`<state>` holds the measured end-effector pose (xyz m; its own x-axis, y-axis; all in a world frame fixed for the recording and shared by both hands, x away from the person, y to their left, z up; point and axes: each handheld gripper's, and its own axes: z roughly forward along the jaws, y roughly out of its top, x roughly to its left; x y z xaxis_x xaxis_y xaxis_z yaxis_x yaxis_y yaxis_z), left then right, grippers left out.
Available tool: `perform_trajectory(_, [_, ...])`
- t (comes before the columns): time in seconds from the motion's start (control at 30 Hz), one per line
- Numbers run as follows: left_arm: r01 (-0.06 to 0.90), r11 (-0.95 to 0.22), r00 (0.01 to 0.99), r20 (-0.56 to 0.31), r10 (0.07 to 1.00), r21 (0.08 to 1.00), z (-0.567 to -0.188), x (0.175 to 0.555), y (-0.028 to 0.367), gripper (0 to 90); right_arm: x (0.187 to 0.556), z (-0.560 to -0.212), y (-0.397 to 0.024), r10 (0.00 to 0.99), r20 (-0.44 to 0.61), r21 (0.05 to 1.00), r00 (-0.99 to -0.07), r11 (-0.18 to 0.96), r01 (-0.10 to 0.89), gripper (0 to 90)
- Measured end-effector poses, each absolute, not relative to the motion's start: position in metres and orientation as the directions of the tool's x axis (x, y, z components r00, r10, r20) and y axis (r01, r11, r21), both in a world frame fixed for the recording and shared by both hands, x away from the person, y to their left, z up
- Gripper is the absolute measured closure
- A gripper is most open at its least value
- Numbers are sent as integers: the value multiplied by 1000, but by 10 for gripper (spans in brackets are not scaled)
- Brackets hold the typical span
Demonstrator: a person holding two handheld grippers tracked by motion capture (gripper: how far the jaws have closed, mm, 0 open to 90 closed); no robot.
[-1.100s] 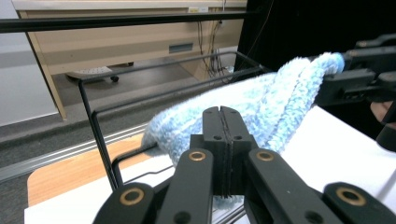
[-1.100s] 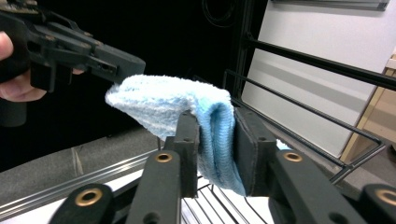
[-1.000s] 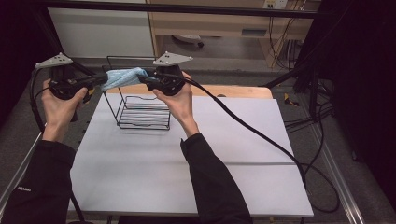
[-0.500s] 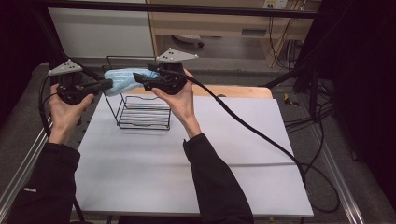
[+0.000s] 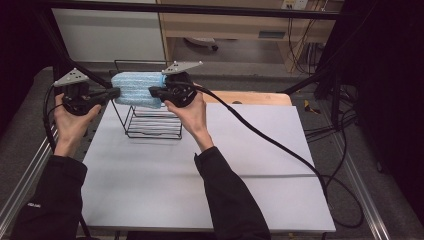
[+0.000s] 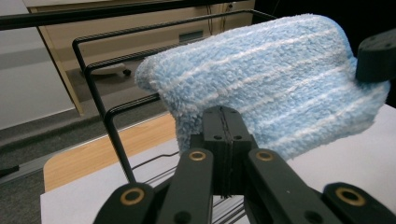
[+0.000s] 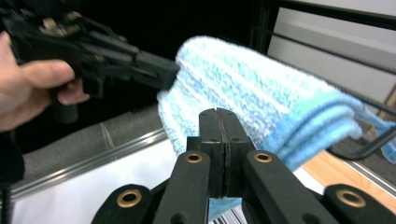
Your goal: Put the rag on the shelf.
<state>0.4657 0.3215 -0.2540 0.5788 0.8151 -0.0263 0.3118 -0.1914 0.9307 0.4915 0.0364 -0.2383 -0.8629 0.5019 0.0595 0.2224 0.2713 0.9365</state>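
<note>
Claw on the left [image 5: 112,93] is clamped shut on the left end of the folded blue towel [image 5: 136,89], which hangs stretched in the air above the black wire rack [image 5: 150,122] at the worktop's [image 5: 200,190] far left. Since a second ago the towel has risen and spread flatter between the two hands. At its right end the right claw [image 5: 154,91] has just been closing and now pinches the cloth, so laying it over the rack looks near.
</note>
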Motion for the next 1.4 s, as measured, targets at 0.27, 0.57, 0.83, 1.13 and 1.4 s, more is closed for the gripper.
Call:
perform_trajectory(0.27, [309,-192,576,-23,817,931,-257,468,319,900,498,-256,31,534,73,935,-843,256,243,863])
perform_trajectory(0.57, [304,-190,569,-18,822,933,-259,470,316,900,505,-267,36,553,56,943,-831,245,226,823])
perform_trajectory(0.83, [296,-178,577,-27,816,938,-257,463,319,862,495,-259,31,527,48,951,-848,236,200,738])
perform_trajectory(1.13, [282,-172,571,-20,821,944,-249,450,320,738,484,-241,17,544,51,958,-838,211,196,563])
perform_trajectory(1.4, [289,-175,556,-16,831,941,-245,441,320,564,479,-234,9,545,79,956,-835,197,219,396])
